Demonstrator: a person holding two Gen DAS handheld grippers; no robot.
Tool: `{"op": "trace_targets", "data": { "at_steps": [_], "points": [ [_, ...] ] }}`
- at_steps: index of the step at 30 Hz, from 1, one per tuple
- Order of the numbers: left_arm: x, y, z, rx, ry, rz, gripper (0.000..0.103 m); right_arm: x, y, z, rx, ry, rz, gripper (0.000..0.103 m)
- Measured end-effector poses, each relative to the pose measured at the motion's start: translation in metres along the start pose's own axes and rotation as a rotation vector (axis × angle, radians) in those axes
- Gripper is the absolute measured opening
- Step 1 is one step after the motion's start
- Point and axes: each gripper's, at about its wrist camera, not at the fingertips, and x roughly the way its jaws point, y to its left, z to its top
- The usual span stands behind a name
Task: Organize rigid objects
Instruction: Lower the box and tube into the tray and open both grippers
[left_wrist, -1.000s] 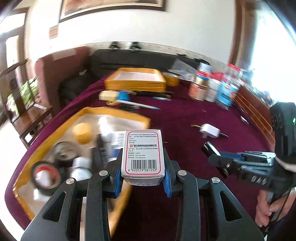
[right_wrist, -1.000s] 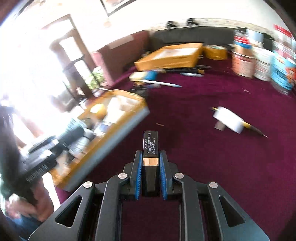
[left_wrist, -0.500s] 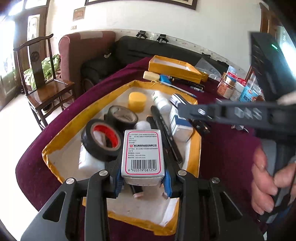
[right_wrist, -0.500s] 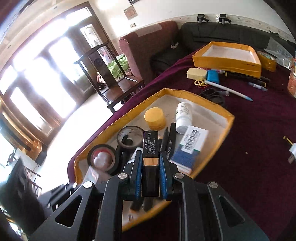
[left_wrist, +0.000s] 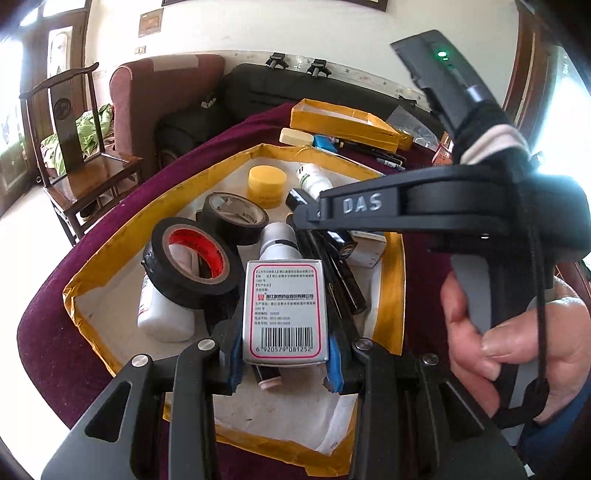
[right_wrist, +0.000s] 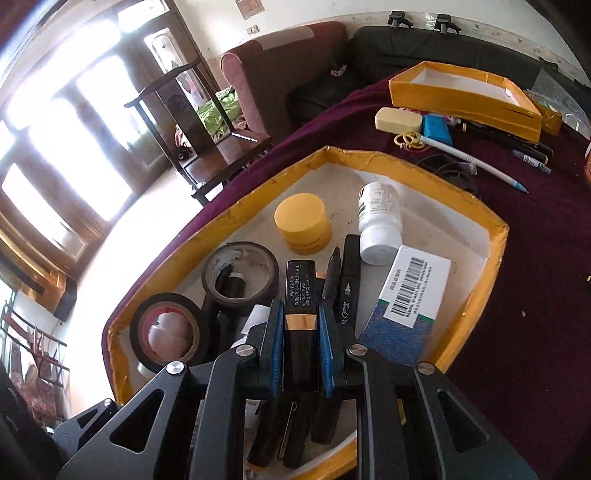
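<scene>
Left tongs (left_wrist: 284, 363) clamp light, stiff box (left_wrist: 285, 312) by sides; right tongs (right_wrist: 301, 345) pinch slim, hard, slippery black tube (right_wrist: 300, 291) over tray (right_wrist: 496, 236).

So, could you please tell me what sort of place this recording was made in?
Most likely a home living room: an upholstered armchair, a dark sofa and a carved wooden chair stand behind a table under a maroon cloth, with a framed picture on the wall.

Two wrist fisheyes – both angled down, close over the yellow-rimmed tray (left_wrist: 392, 295).
Left view faces the armchair (left_wrist: 162, 92); right sits nearer – both share tray (right_wrist: 495, 251), armchair (right_wrist: 280, 66).
</scene>
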Motion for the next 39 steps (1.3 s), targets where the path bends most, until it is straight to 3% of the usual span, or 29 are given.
{"op": "trace_targets", "data": {
  "at_steps": [6, 13, 18, 21, 29, 32, 35, 39],
  "points": [
    [0.002, -0.003, -0.003, 0.016, 0.009, 0.006, 0.033, 0.004, 0.001, -0.001, -0.019, 0.004, -0.013, 0.016],
    [0.002, -0.004, -0.001, 0.017, 0.01, 0.012, 0.033, 0.0, 0.0, -0.003, -0.019, 0.01, 0.032, 0.017],
    [-0.001, -0.006, 0.0, 0.022, 0.007, 0.016, 0.044, -0.008, -0.003, -0.004, -0.011, 0.0, 0.062, 0.017],
    [-0.004, -0.007, 0.002, 0.027, -0.001, 0.015, 0.045, -0.015, -0.006, -0.005, -0.001, -0.009, 0.081, 0.017],
    [-0.011, -0.016, 0.007, 0.037, -0.024, 0.02, 0.045, -0.046, -0.039, -0.01, 0.065, -0.062, 0.119, 0.017],
    [-0.016, -0.024, 0.01, 0.054, -0.043, 0.012, 0.045, -0.068, -0.072, -0.012, 0.11, -0.117, 0.086, 0.017],
    [-0.024, -0.035, 0.013, 0.079, -0.07, 0.0, 0.045, -0.091, -0.123, -0.011, 0.181, -0.177, 0.0, 0.016],
    [-0.03, -0.048, 0.013, 0.106, -0.086, -0.022, 0.045, -0.111, -0.204, -0.011, 0.308, -0.243, -0.2, 0.016]
  ]
}}
